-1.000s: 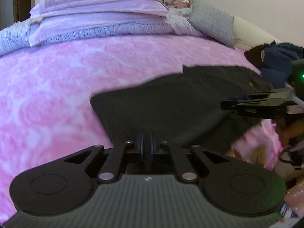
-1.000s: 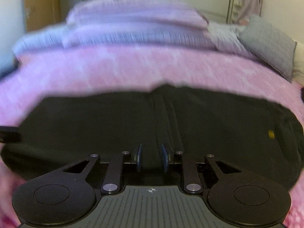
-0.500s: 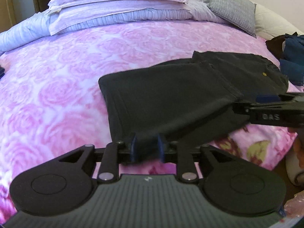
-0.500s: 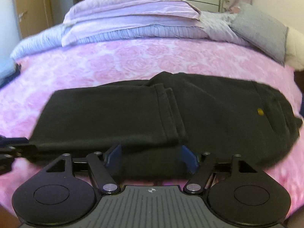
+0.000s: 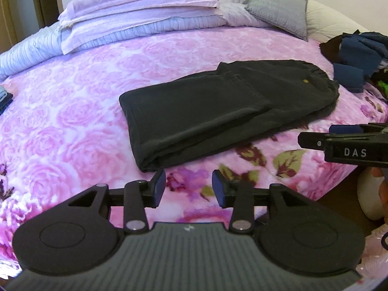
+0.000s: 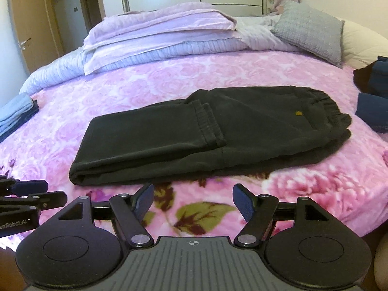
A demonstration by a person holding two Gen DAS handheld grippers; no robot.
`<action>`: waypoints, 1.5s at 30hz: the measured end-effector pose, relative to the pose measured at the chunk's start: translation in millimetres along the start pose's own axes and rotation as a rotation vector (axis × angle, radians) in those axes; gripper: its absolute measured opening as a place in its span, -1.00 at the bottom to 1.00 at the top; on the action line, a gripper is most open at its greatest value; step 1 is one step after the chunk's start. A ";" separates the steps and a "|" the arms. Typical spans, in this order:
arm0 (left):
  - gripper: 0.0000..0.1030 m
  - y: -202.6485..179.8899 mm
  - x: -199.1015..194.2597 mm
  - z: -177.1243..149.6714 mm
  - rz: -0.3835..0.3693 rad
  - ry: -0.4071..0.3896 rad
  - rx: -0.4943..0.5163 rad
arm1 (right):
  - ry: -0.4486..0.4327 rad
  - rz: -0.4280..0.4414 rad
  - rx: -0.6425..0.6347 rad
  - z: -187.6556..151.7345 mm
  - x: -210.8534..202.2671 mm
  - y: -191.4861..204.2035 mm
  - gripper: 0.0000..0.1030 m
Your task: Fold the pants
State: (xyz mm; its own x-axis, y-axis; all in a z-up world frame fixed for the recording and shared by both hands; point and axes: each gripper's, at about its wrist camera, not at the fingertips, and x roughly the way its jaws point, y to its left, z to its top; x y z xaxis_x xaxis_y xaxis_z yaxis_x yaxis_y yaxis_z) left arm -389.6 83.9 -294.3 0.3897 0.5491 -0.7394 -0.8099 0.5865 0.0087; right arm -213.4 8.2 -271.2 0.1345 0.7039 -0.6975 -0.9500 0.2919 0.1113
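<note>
Far left at 9 o'clock in my right view: a small stack of folded blue clothes [image 6: 17, 114] at the bed edge, probably finished items parked out of the way. Pillows [image 6: 157, 26] piled at 12 o'clock, not involved.

My left gripper [image 5: 189, 189] hangs just off the near left corner of the pants, fingers apart at a medium gap, holding nothing. From the right view I only catch its side at 8 o'clock.

The pants [image 6: 201, 133] lie in the middle of the pink blanket [image 6: 145, 82], black, doubled over lengthwise. Leg cuffs [image 6: 208, 121] lie on top near the middle, so the legs look folded back toward the waistband [image 6: 325, 104] at 2 o'clock. The waistband end with a yellow button [image 6: 298, 113] sticks out uncovered, so my read is one fold is done and at least one more is left. The fold edge on the left looks neat and flat.

My right gripper [image 6: 194, 201] sits in front of the near long edge of the pants, fingers spread wide, nothing between them, not touching the cloth. I judge both tools are backed off to line up the next grab.

Far right at 3 o'clock: a pile of dark blue clothes [image 5: 359, 53], likely waiting their turn. Grey cushion [image 5: 278, 12] at 1 o'clock.
</note>
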 end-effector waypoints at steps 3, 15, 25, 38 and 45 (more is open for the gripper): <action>-0.24 -3.5 -6.3 0.8 0.002 -0.014 0.008 | -0.008 -0.004 0.013 -1.1 -6.7 -3.1 0.34; -0.22 16.0 24.6 16.6 0.009 -0.030 -0.026 | -0.038 0.010 0.348 4.9 13.9 -98.1 0.34; -0.22 47.1 84.0 44.8 -0.016 -0.071 -0.100 | -0.189 0.024 0.872 21.8 75.5 -271.6 0.34; -0.28 57.3 115.8 29.1 -0.056 -0.059 -0.073 | -0.212 0.156 0.980 22.2 131.9 -326.2 -0.36; -0.31 62.5 116.1 25.8 -0.092 -0.070 -0.079 | -0.118 0.021 0.865 44.8 125.3 -308.4 -0.64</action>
State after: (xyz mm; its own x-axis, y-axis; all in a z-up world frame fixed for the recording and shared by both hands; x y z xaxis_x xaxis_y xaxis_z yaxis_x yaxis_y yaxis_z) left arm -383.7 199.7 -362.3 0.4914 0.5372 -0.6855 -0.8004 0.5889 -0.1123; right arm 109.0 35.4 -361.2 0.1933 0.7634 -0.6163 -0.4115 0.6333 0.6554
